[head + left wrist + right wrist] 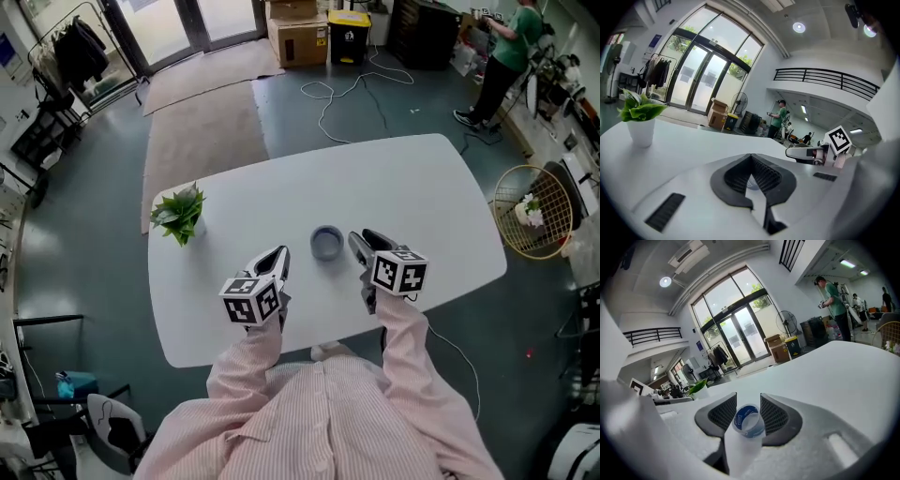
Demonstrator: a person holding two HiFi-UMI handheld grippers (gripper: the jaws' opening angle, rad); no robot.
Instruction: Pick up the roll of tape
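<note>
A blue-grey roll of tape (326, 243) lies flat on the white table (412, 187), near its front edge. My right gripper (361, 238) is just right of the roll and open. In the right gripper view the tape (749, 422) shows in the gap between the two dark pads (774, 414) of the right gripper (747, 397); whether it touches them I cannot tell. My left gripper (279, 254) hovers left of the roll with nothing in it. In its own view the left gripper (751, 157) has its pads meeting at the tips, so it is shut.
A small potted plant (180, 214) stands at the table's left side. Beyond the table there are cables (347, 89) on the floor, cardboard boxes (298, 33), a wire chair (534, 211) at the right, and a person in green (502, 56) far back.
</note>
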